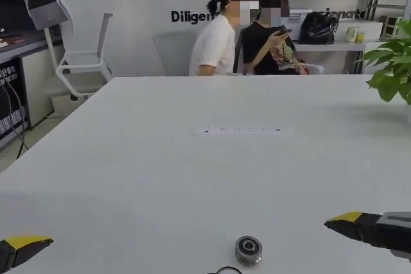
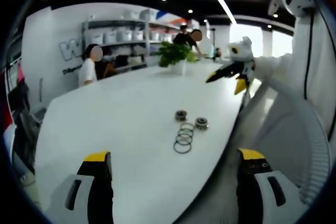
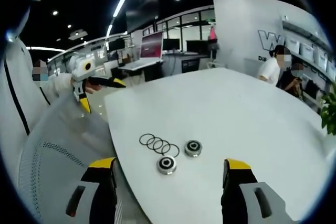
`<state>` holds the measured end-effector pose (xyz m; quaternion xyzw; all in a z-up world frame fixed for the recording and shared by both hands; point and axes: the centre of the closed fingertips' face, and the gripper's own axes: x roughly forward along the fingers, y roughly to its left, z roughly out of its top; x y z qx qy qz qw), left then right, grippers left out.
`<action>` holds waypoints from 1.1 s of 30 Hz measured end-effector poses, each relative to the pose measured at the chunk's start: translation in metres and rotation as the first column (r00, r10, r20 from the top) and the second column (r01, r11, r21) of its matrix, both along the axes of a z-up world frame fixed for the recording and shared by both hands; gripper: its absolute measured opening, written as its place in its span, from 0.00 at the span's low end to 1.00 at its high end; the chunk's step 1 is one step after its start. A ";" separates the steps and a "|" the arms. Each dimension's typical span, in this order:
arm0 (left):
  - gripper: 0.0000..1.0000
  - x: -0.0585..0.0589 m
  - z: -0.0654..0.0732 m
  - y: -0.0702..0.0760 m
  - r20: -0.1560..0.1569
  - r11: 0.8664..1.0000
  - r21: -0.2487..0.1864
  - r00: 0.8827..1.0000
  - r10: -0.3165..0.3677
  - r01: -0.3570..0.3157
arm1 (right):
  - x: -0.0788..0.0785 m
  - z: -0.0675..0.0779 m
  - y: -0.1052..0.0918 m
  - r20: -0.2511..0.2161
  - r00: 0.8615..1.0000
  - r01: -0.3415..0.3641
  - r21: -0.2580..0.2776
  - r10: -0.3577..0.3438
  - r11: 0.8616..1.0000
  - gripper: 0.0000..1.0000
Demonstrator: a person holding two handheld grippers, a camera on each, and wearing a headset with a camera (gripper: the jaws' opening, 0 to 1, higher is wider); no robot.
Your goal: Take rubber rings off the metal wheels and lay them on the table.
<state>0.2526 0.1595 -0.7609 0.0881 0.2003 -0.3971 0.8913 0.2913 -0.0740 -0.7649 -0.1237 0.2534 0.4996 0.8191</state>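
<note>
Open office space surrounds a broad white desk [image 1: 192, 184]. Two people [image 1: 215, 46] sit at its far side, well apart from the work, with a potted plant [image 1: 392, 62] at the right edge and a flush power strip [image 1: 244, 129] in the middle; none of these stands in the way. The left hand-held gripper [image 2: 173, 157] and the right hand-held gripper [image 2: 227, 80] are both released, jaws spread wide and carrying nothing, held off to either side of the work. Two metal wheels [image 3: 193, 148] sit close to the desk's near edge, and a chain of loose rubber rings [image 3: 157, 144] lies just beside them. Whether either wheel carries a ring I cannot tell. The likely trouble is that edge: a nudged wheel could roll or slide off it, or a jaw sweeping in could drag the overlapping rings over. A thin ring may also slip out if it is pinched poorly.
</note>
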 end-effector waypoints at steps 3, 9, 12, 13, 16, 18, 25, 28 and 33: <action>1.00 0.003 -0.003 -0.001 0.002 1.000 -0.008 1.000 0.014 -0.014 | -0.003 -0.006 -0.008 -0.001 1.000 0.025 -0.009 -0.025 1.000 0.87; 1.00 0.001 -0.009 -0.002 -0.031 0.999 -0.033 0.999 0.009 -0.010 | -0.008 -0.023 -0.024 -0.049 0.994 0.100 -0.015 -0.101 0.995 0.91; 1.00 0.001 -0.011 -0.001 -0.036 1.000 -0.022 0.999 0.013 -0.013 | -0.010 -0.034 -0.033 -0.076 0.988 0.134 -0.040 -0.136 0.990 0.95; 1.00 0.001 -0.012 0.000 -0.040 1.000 -0.022 0.999 0.017 -0.018 | -0.011 -0.037 -0.036 -0.085 0.986 0.143 -0.047 -0.147 0.989 0.96; 1.00 0.001 -0.010 -0.001 -0.052 0.998 -0.057 0.998 0.032 -0.035 | -0.016 -0.043 -0.040 -0.089 0.984 0.150 -0.063 -0.156 0.987 0.98; 1.00 0.000 -0.012 0.000 -0.068 0.997 -0.062 0.997 0.042 -0.046 | -0.017 -0.045 -0.044 -0.094 0.982 0.158 -0.077 -0.165 0.984 0.97; 1.00 -0.001 -0.018 -0.001 -0.083 0.999 -0.031 0.996 0.037 -0.040 | -0.021 -0.048 -0.051 -0.123 0.972 0.190 -0.077 -0.199 0.979 0.99; 1.00 0.000 -0.019 0.001 -0.092 0.998 -0.030 0.995 0.047 -0.050 | -0.026 -0.052 -0.052 -0.137 0.971 0.183 -0.093 -0.195 0.979 0.99; 1.00 0.002 -0.016 0.006 -0.073 0.995 -0.030 0.993 0.089 -0.092 | -0.029 -0.050 -0.053 -0.134 0.973 0.174 -0.104 -0.187 0.979 0.99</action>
